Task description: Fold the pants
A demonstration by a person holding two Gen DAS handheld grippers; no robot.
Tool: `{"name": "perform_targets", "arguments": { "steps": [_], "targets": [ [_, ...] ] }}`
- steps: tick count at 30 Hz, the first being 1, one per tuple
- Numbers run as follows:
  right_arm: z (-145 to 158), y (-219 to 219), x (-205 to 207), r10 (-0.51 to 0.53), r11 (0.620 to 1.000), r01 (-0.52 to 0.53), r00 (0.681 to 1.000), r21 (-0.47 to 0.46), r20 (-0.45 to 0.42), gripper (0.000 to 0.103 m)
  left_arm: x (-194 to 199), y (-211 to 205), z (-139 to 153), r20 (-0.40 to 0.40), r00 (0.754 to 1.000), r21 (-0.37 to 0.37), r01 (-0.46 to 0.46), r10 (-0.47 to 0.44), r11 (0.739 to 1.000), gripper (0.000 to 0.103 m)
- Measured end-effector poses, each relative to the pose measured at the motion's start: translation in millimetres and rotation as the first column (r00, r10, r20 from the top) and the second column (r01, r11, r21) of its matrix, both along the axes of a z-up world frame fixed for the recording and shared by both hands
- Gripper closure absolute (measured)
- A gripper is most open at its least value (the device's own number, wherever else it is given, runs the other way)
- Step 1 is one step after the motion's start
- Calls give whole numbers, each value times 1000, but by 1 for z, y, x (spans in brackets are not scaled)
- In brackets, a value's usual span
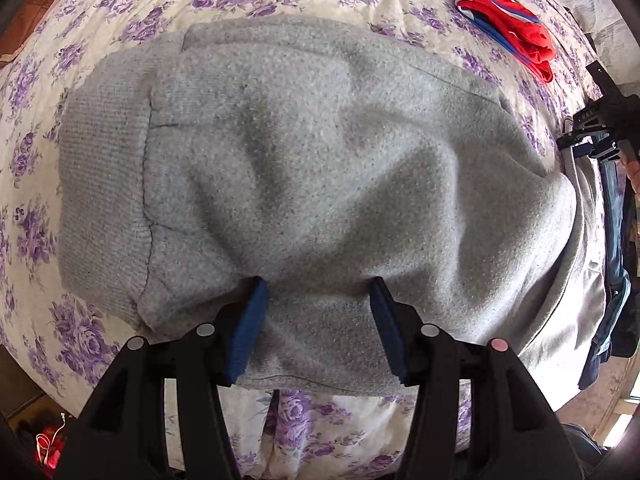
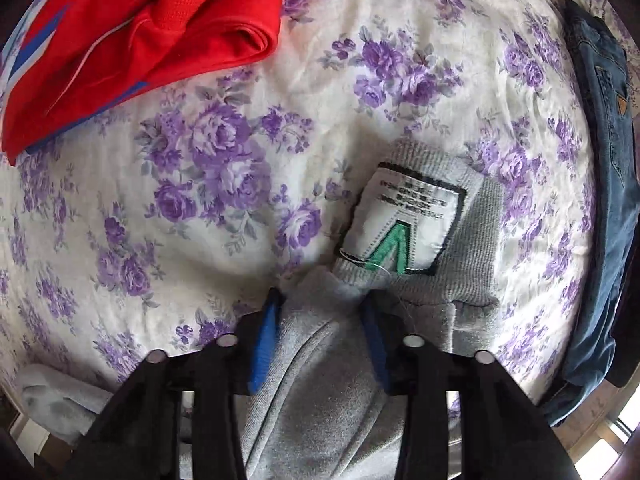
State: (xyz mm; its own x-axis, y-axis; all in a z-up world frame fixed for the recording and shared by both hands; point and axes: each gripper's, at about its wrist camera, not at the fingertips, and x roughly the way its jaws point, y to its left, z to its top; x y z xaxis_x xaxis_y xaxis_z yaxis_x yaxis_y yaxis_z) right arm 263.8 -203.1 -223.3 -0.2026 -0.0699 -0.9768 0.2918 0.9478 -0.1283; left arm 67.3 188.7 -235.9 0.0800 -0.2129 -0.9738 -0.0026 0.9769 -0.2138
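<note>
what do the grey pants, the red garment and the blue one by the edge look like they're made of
Grey pants: soft fleecy knit, probably cotton sweat fabric; fuzzy pilled face, ribbed band.
Red garment: smooth, thin, slightly shiny cloth with fine mesh texture, likely synthetic sportswear.
Blue garment: looks like denim; faded blue weave, contrast stitching, small tan patch.

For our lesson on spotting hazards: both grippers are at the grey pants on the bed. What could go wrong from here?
1. The left gripper has its fingers apart around bunched pants, so cloth may slip when lifted.
2. The right gripper sits beside the label, which might snag.
</note>
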Motion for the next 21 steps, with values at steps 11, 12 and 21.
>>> {"name": "perform_targets", "arguments": {
  "steps": [11,12,21],
  "targets": [
    [154,-90,-178,-117,983,47,906,179,406,93,3,10,2,-12,999,-12,36,-36,999,52],
    [156,-108,-197,-152,978,76,894,193,421,93,4,10,3,-13,999,-11,45,-45,999,52],
    [13,-144,-363,-472,876,375,795,302,382,94,6,-14,3,-30,987,80,158,-156,984,52]
  ]
}}
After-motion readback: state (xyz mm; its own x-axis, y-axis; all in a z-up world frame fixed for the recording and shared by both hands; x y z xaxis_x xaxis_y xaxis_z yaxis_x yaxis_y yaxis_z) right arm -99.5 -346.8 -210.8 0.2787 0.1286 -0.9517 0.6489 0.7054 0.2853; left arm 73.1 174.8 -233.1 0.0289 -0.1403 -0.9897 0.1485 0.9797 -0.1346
